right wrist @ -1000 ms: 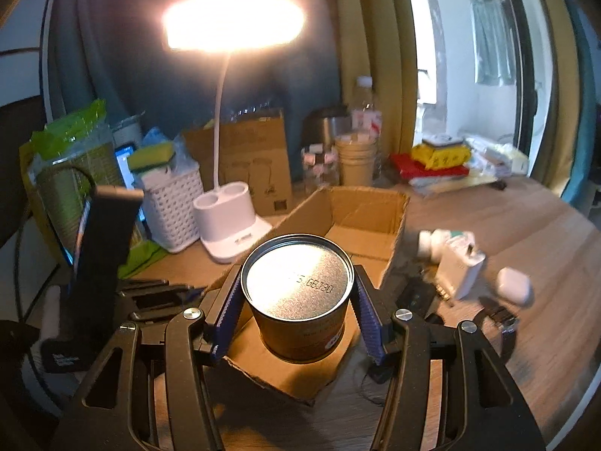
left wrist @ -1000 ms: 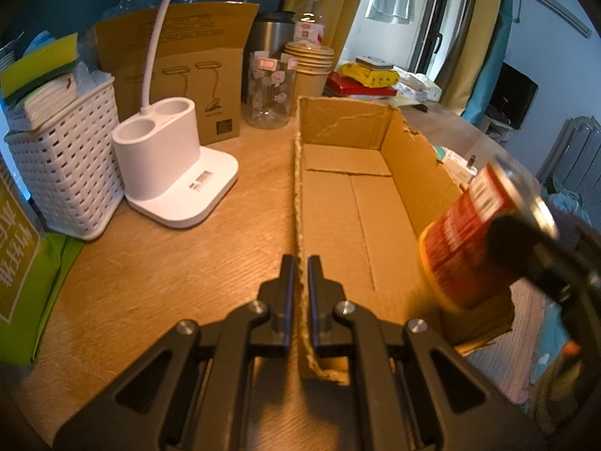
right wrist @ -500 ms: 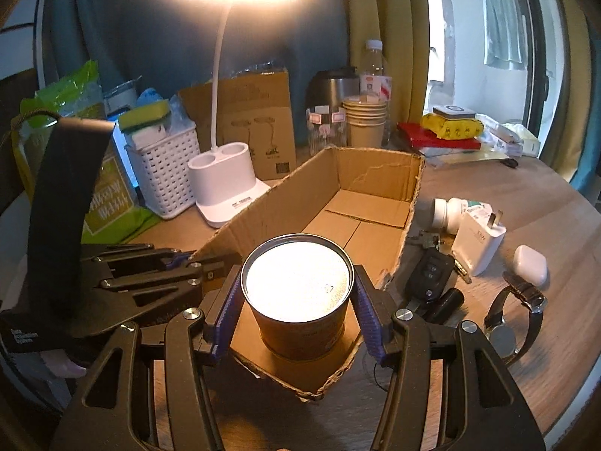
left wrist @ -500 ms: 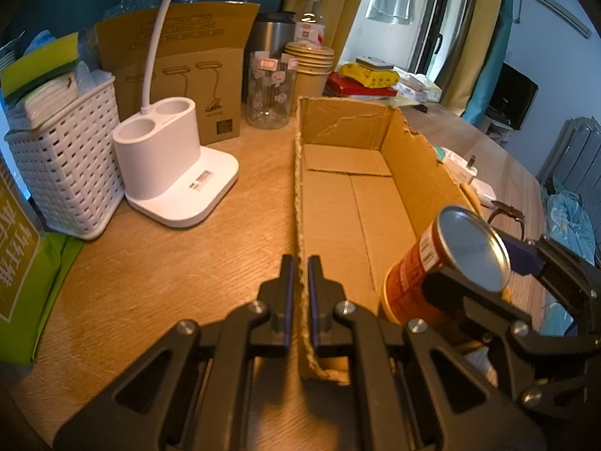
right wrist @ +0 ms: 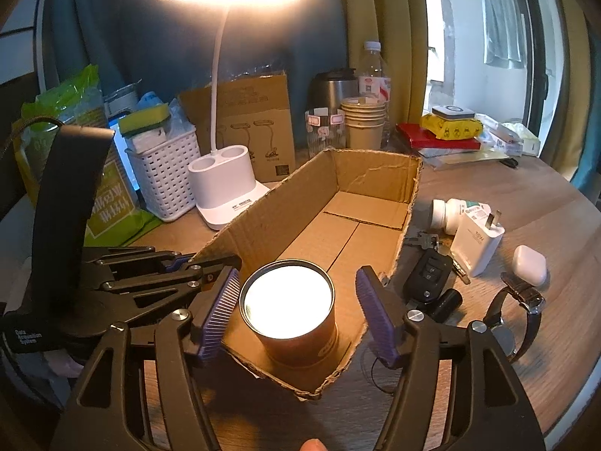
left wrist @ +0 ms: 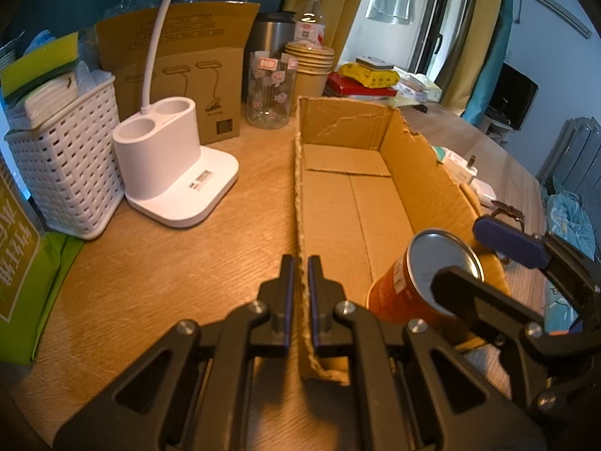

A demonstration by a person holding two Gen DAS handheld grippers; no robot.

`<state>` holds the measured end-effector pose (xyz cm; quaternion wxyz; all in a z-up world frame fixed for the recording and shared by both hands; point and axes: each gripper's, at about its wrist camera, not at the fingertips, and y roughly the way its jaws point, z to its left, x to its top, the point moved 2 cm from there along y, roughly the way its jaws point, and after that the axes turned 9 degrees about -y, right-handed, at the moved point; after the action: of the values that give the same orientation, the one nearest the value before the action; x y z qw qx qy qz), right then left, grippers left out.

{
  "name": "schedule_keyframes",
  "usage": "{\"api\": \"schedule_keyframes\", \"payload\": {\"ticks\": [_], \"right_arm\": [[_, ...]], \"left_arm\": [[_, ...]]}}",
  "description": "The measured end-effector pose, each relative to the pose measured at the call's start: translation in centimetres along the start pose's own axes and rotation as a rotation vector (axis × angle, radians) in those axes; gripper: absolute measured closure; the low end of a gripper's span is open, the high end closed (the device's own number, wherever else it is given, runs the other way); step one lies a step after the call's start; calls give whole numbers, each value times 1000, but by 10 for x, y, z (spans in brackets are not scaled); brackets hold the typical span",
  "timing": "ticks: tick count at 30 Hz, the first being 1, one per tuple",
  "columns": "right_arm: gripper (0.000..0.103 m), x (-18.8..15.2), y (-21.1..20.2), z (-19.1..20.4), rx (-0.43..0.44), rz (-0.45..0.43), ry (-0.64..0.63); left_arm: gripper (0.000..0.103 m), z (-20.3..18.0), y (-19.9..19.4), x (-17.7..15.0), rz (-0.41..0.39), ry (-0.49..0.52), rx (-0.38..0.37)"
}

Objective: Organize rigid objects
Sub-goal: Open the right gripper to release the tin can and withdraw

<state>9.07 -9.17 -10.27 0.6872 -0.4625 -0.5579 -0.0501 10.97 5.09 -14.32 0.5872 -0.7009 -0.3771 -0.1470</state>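
Only the right wrist view shows keys (right wrist: 424,242) beside the cardboard box (right wrist: 370,176).

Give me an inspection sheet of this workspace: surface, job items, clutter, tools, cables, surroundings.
Surface: wooden table, crowded along the back.
Job's things: can upright in the near end of the cardboard box; car key, charger, pill bottle, earbud case and watch lie outside it.
Clutter: white basket, lamp base, paper cups, glass jar.
Grippers: left tool closed on the box's wall; right tool open, pads clear of the can.
Cables: nothing seen.
Surroundings: curtains, window, lit lamp.
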Motion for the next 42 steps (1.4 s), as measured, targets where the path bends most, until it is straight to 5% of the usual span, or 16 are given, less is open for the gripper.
{"api": "schedule_keyframes", "payload": {"ticks": [8, 28, 42], "right_arm": [[34, 4, -22, -17, -55, -43, 30], [34, -8, -69, -93, -440, -58, 146], [34, -22, -62, -112, -469, -18, 183]], "left_arm": [[96, 0, 0, 0, 0, 1, -1], [96, 0, 0, 0, -1, 1, 0], [96, -1, -1, 1, -8, 7, 6]]}}
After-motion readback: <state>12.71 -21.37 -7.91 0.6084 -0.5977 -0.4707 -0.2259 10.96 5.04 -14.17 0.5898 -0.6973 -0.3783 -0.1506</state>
